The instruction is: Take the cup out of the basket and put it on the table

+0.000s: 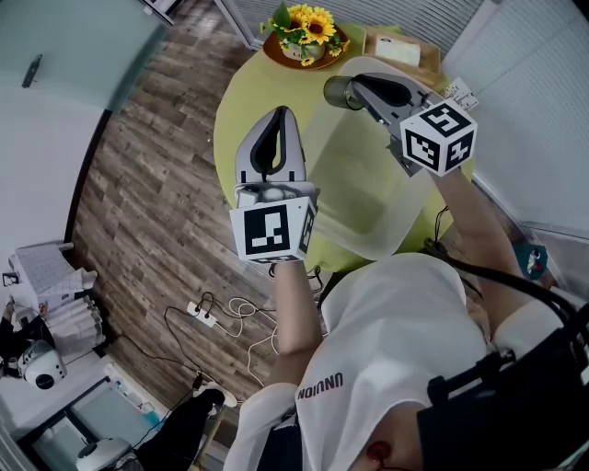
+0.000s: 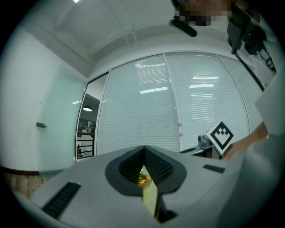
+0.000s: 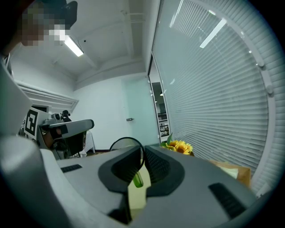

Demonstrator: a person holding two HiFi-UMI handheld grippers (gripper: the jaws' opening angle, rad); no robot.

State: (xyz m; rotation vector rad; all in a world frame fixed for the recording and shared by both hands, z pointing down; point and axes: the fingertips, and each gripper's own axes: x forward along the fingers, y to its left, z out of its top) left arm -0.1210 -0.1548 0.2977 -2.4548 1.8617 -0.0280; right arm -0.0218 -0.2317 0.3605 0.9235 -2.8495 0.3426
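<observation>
The cup (image 1: 338, 92) is clear of any basket. It hangs in the air over the far part of the counter (image 1: 241, 110), touching nothing there. We cannot say for certain which item below is the basket.

Its long axis lies close to level and continues the line of the right tool (image 1: 357, 87). In the right gripper view the rim shows as a thin dark ring facing the camera, so we judge that the mouth faces the tool and the base points away from it. The counter lies directly below. In our judgement the coming move depends on that relation: the base must be turned downward before the cup can stand upright.

The right tool is clamped on the cup. Its jaws are nearly together, with only the thin wall at the rim between them. One jaw appears to sit inside the ring and the other outside.

The left tool (image 1: 281, 113) is the farther of the two. In the head view it is to the left of the cup and apart from it. Its jaws are together with nothing between them, and it touches neither cup nor counter.

Sunflowers (image 1: 308, 23) stand at the far edge of the counter, beyond the cup and apart from it.
</observation>
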